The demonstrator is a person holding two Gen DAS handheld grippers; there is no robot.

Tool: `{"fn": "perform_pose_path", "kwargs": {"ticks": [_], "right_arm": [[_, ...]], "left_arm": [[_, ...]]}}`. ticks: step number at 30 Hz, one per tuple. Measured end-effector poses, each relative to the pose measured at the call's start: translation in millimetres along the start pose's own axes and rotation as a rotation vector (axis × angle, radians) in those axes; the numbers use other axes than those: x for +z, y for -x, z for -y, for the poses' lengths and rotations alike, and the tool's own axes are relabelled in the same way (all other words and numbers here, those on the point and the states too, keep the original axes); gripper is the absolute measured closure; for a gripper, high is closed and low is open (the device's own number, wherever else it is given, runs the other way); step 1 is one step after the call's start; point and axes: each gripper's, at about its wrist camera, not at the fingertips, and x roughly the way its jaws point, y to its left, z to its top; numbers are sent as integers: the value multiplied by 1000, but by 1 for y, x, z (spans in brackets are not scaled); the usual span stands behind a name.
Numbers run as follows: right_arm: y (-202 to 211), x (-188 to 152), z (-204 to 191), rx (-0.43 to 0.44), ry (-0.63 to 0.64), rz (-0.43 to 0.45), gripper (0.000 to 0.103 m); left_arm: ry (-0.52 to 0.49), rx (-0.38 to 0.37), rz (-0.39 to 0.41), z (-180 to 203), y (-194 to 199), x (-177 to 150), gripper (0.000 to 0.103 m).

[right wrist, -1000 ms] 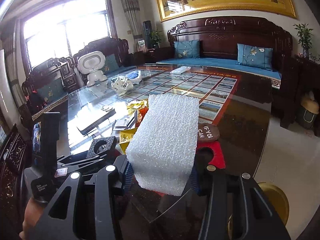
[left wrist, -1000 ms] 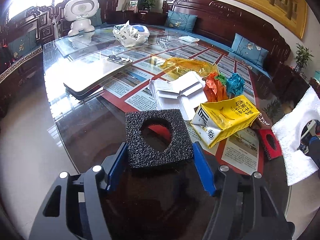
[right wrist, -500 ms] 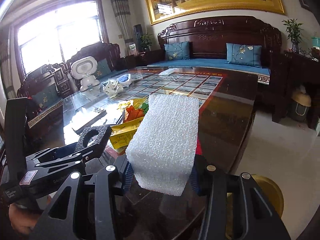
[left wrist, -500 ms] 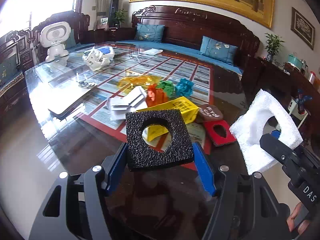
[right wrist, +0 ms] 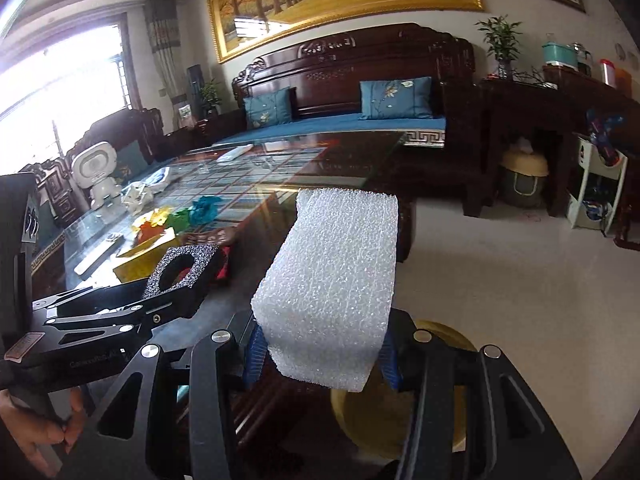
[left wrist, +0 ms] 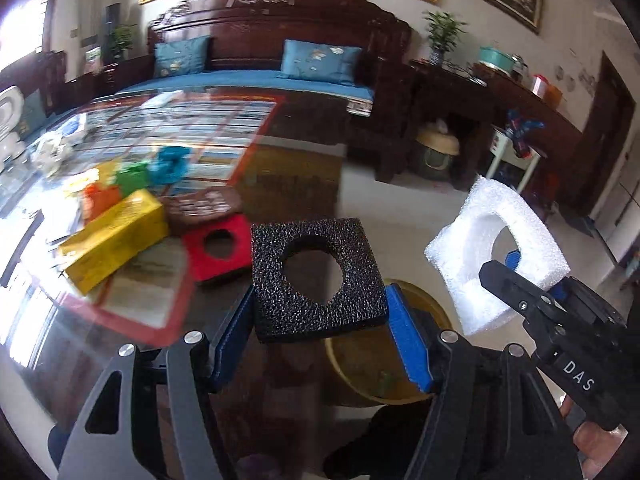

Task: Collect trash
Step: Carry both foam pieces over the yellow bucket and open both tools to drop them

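while the left hand-held gripper (left wrist: 320,316) clamps a black foam square (left wrist: 318,278) with a round hole between its blue pads (left wrist: 408,344), the right hand-held gripper (right wrist: 322,350) is closed the same way on a white foam block (right wrist: 332,288). both pieces are held up in the air past the near corner of the glass-topped desk (left wrist: 120,328), above a round yellow bin (left wrist: 372,372) that stands on the pale floor (right wrist: 500,280) just beside the desk. in the left wrist view the white foam block shows its own cut-out, and the black body of the right hand-held gripper carries the white letters "das". a small label sits on the side of the left tool in the right wrist view, but its print is too blurred to read.

more trash lies on the desk: a red foam square (left wrist: 218,246) with a hole near the corner, a brown oval piece (left wrist: 206,204) with pale lettering that cannot be made out, touching it on the far side, a yellow carton (left wrist: 116,238) to the left, and crumpled orange, green and blue scraps (left wrist: 168,164) behind. farther back a white toy robot (right wrist: 98,176) stands on the glass, with a dark wooden sofa (right wrist: 352,76) and blue cushions beyond.
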Motion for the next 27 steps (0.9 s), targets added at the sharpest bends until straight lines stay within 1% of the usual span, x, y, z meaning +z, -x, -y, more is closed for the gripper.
{"fn": "perform_pose_path", "kwargs": {"ticks": [4, 7, 13, 17, 18, 19, 21, 25, 27], "right_arm": [[2, -8, 40, -59, -49, -4, 58], [2, -14, 68, -95, -93, -11, 58], [-12, -21, 105, -143, -127, -57, 58], [-20, -25, 123, -165, -135, -77, 58], [-22, -26, 126, -171, -135, -80, 58], [-24, -27, 129, -177, -138, -85, 58], [-29, -29, 133, -179, -138, -100, 58], [-36, -35, 140, -183, -135, -132, 58], [-40, -36, 140, -178, -133, -148, 58]], "left_arm": [[-65, -45, -53, 43, -35, 6, 38], [-97, -81, -112, 71, -64, 8, 38], [-134, -130, -200, 111, -109, 4, 37], [-132, -144, -261, 123, -136, -3, 35], [-128, -145, -270, 123, -142, -5, 31], [-126, -146, -276, 125, -147, -7, 23], [-121, -142, -276, 129, -155, -10, 18], [-124, -136, -293, 130, -164, -14, 17], [-121, -117, -285, 128, -162, -13, 17]]}}
